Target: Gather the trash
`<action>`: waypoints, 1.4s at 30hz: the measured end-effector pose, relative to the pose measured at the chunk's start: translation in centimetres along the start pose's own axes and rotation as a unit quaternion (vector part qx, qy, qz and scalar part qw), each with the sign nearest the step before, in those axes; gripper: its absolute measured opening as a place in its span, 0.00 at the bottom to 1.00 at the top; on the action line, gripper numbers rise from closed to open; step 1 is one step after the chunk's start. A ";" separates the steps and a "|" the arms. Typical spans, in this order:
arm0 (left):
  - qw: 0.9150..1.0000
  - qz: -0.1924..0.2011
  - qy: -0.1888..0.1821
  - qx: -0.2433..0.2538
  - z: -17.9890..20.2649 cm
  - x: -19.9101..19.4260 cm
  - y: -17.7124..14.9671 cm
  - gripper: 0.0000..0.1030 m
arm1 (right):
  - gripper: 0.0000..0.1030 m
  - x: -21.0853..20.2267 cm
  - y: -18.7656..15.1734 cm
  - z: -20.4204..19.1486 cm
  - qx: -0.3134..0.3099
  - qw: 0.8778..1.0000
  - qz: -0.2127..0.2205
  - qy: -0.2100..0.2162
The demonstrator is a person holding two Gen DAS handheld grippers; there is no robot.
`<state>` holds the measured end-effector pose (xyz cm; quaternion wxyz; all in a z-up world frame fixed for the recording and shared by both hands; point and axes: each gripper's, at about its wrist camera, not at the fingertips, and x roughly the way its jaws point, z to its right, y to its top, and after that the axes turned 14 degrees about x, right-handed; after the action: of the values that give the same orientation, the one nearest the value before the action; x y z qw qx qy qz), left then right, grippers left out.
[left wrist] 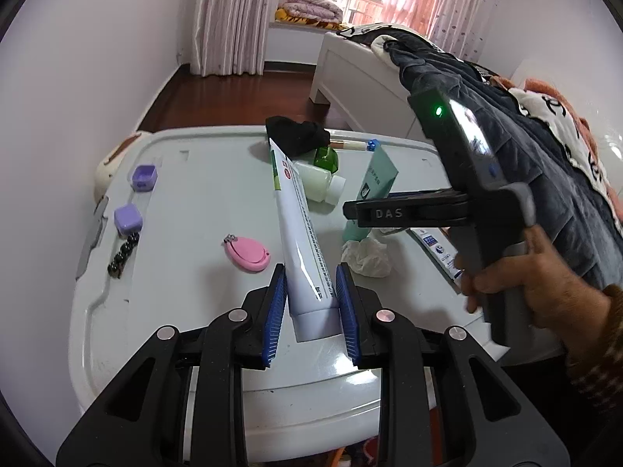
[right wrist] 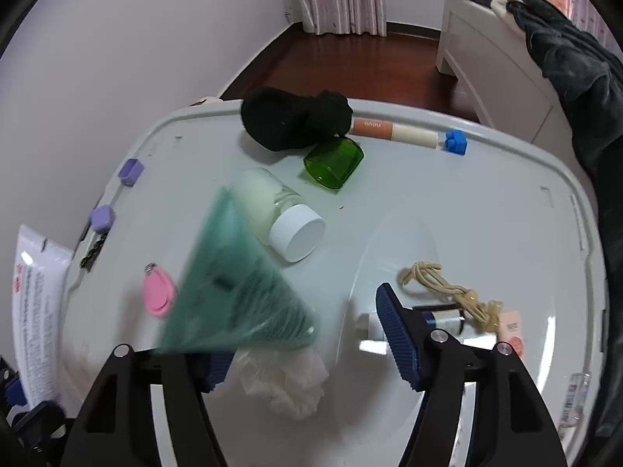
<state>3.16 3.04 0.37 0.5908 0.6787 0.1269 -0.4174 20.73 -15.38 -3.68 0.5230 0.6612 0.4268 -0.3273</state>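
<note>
My left gripper point(left wrist: 311, 311) is shut on the lower end of a white toothpaste tube point(left wrist: 298, 229), which points away over the grey plastic lid point(left wrist: 187, 272). The same white tube point(right wrist: 35, 311) shows at the far left of the right wrist view. My right gripper point(right wrist: 303, 334) stands open with its jaws wide, low over a crumpled white tissue point(right wrist: 288, 385). A green tube point(right wrist: 233, 284) is motion-blurred and leans over the left finger, hiding its pad; the pads do not press on it. From the left wrist view, the right gripper point(left wrist: 350, 210) hovers above the tissue point(left wrist: 366, 257).
On the lid lie a black sock point(right wrist: 296, 120), a green cap point(right wrist: 333, 163), a white-capped bottle point(right wrist: 272, 210), a blue brick point(right wrist: 455, 142), a pink clipper case point(right wrist: 157, 295), beige hair ties point(right wrist: 447, 288) and two purple boxes point(left wrist: 126, 218). A bed with a dark blanket point(left wrist: 525, 148) borders the right.
</note>
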 end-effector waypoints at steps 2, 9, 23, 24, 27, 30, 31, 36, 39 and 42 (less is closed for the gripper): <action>1.000 0.002 -0.004 -0.007 -0.3 0.1 0.1 0.25 | 0.64 0.9 0.3 0.0 0.002 1.000 0.002 0.000; 1.000 0.006 -0.012 0.000 0.2 0.3 0.8 0.25 | 0.27 1.9 0.0 -1.7 -0.039 0.999 -0.008 -0.018; 0.999 -0.023 -0.035 -0.015 -0.3 1.5 -0.1 0.32 | 0.27 -6.1 -1.7 -0.6 -0.007 0.999 0.014 0.048; 0.999 -0.031 -0.039 -0.018 -0.5 1.9 -0.3 0.37 | 0.27 -6.7 -2.0 -0.4 -0.008 0.999 0.014 0.050; 0.998 -0.054 -0.040 -0.015 -0.5 3.1 -0.7 0.57 | 0.27 -8.5 -4.0 0.2 -0.016 0.998 0.018 0.054; 0.996 -0.077 -0.037 -0.010 -0.2 4.9 -0.6 0.62 | 0.27 -9.6 -5.8 1.0 -0.021 0.998 0.017 0.060; 0.995 -0.089 -0.040 -0.009 -0.1 5.8 -0.5 0.62 | 0.27 -9.9 -6.3 1.3 -0.023 0.998 0.017 0.062; 0.993 -0.119 -0.001 0.004 0.5 9.1 -0.2 0.62 | 0.27 -10.2 -7.6 3.0 -0.021 0.997 0.018 0.075; 0.988 -0.148 0.035 0.026 1.0 11.6 -0.4 0.29 | 0.27 -9.5 -7.5 4.0 -0.013 0.997 0.013 0.079; 0.989 -0.137 0.044 0.016 1.0 11.2 -0.3 0.29 | 0.28 -9.2 -7.5 4.8 -0.008 0.997 0.010 0.081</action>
<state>9.42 -1.40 -7.81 0.5109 0.6819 0.2383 -0.4661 10.16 -21.39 0.21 0.4950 0.6855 0.4639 -0.2644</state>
